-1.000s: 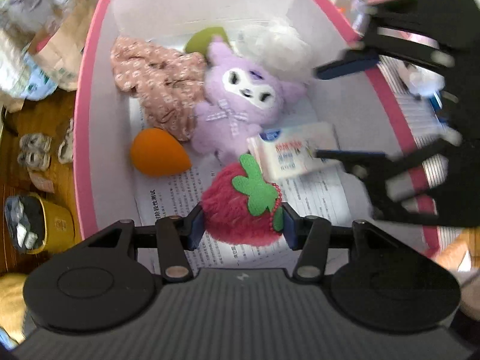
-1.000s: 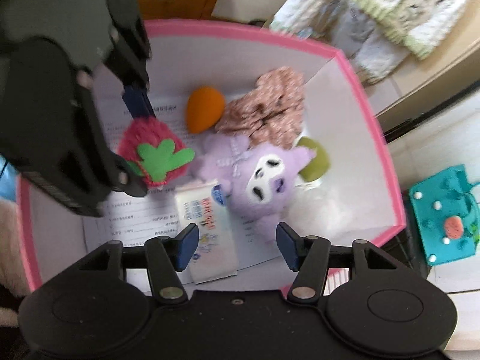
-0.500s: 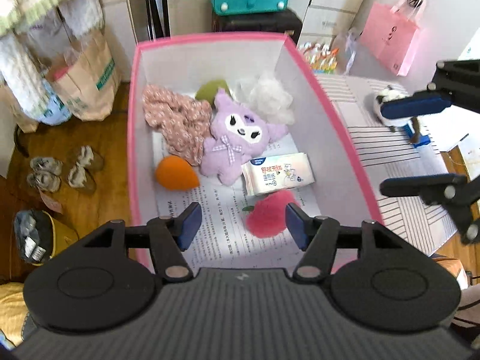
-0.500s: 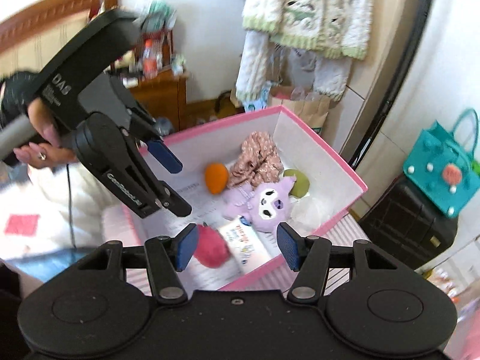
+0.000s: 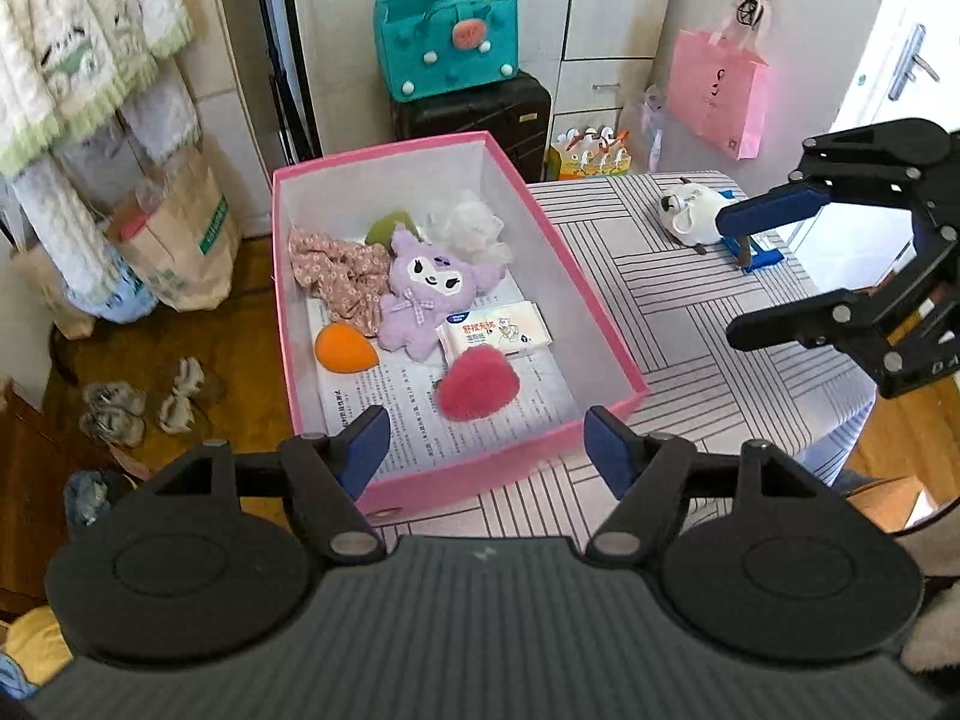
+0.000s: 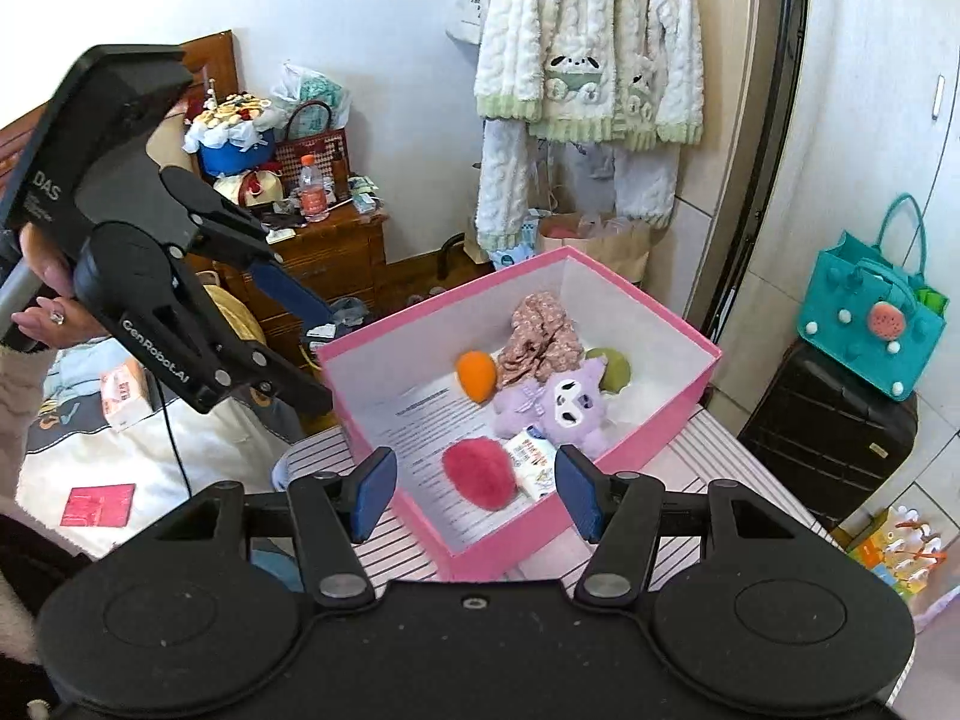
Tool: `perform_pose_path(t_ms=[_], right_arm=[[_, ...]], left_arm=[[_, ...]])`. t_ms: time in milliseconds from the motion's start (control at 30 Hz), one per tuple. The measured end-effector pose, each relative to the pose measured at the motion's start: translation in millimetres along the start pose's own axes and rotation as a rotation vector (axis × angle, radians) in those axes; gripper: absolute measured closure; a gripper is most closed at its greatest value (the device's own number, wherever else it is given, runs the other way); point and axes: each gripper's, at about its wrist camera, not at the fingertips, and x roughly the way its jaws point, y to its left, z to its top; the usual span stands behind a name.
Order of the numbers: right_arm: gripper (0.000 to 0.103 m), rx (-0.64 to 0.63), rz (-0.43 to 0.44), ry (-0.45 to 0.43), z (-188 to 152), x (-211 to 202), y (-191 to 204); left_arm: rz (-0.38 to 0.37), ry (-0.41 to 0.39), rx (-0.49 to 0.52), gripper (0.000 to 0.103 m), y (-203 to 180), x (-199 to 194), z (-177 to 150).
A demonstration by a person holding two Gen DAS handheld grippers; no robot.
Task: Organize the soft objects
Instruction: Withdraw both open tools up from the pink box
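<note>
A pink box stands on the striped table. Inside lie a red strawberry plush, a purple plush doll, a tissue pack, an orange egg shape, a floral cloth, a green piece and white fluff. My left gripper is open and empty, above the box's near edge. My right gripper is open and empty, raised over the table right of the box.
A small white plush and a blue item lie on the striped table at the far right. A black suitcase with a teal bag stands behind the box. A wooden cabinet and hanging clothes lie beyond.
My left gripper let go of the strawberry plush inside the box, opened and pulled up and back. My right gripper also rose out of the box and away to the right.
</note>
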Motion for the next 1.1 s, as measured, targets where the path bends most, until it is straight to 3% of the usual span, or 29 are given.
perform_pose_path(t_ms=[667,1100], right_arm=[[0.033,-0.022,-0.064,-0.079,-48,-71,30],[0.029,0.082,-0.104,-0.082,-115,-99,15]], left_arm=[[-0.032,0.039,0.145,0.026,-91,-21,-30],[-0.101,0.125,0.266,0.025,-149,17,-33]])
